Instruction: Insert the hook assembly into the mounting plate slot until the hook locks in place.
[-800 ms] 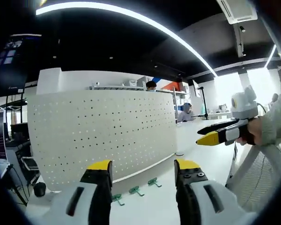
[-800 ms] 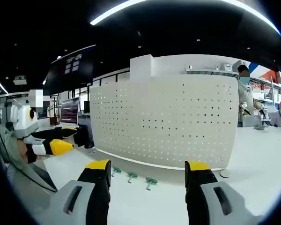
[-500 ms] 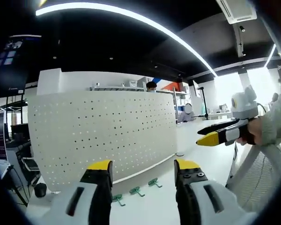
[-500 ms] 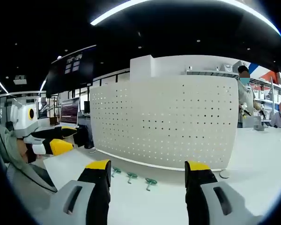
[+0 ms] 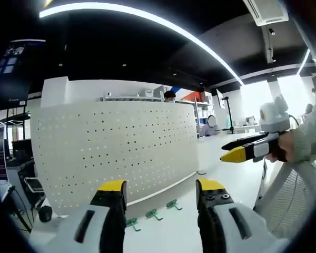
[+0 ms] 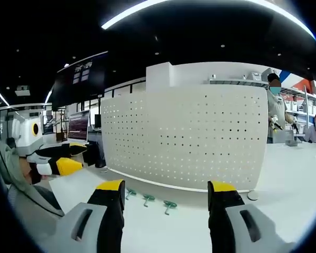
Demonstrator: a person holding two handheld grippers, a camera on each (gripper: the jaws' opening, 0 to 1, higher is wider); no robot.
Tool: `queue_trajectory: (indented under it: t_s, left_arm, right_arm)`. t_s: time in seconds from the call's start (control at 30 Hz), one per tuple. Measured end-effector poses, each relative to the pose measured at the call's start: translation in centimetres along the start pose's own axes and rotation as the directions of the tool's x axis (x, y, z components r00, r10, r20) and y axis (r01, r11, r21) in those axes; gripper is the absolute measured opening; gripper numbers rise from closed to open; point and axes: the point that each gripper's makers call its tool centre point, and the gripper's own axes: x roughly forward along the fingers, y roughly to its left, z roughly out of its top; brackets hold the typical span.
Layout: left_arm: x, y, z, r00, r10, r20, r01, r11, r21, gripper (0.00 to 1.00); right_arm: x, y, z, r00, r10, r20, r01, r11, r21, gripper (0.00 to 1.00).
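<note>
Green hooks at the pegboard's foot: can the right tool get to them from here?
Probably yes. The three small green plastic hooks lie on bare white tabletop ahead of the open right tool, and nothing stands between.

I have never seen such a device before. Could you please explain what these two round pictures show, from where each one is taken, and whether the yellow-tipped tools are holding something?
A person holds a two-jaw gripper in each hand, and each gripper carries a fisheye camera looking forward along its own jaws. In the left gripper view, the left gripper rises from the bottom, and the right gripper enters from the right. The right gripper view is the mirror case. Both grippers are open and hold nothing. Ahead stands a white pegboard on a white table. Three small green hooks lie on the table at its foot.
</note>
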Motion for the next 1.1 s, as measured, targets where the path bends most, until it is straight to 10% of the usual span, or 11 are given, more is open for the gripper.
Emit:
queue_trajectory:
  t_s: [1.1]
  left_arm:
    - [-0.1, 1.2, -0.2, 0.998, 0.018, -0.052, -0.023, 0.994, -0.104, 0.55]
  right_arm:
    - [0.2, 0.5, 0.2, 0.999, 0.041, 0.015, -0.041, 0.998, 0.045, 0.61]
